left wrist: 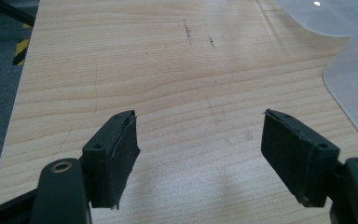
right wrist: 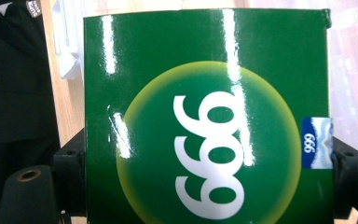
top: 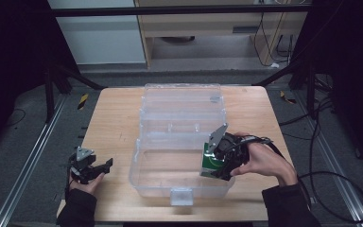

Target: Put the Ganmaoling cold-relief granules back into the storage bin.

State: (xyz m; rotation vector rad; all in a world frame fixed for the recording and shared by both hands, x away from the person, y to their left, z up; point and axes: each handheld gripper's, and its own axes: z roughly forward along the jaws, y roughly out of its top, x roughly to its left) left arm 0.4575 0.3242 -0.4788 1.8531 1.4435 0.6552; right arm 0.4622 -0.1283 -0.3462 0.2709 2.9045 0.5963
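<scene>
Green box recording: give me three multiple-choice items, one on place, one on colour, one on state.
1. Where is the green box?
A. over the clear plastic bin's right end
B. on the floor
C. by the left hand-held gripper

2. What colour are the digits on the box?
A. red
B. white
C. black

3. How do the left hand-held gripper's jaws stand?
A. shut on the box
B. shut on nothing
C. open, nothing between them

Key: 1 A, the high view shows it there in the right hand-held gripper; 2 B, white 999 in the right gripper view; 3 C, bare table shows between them.
</scene>
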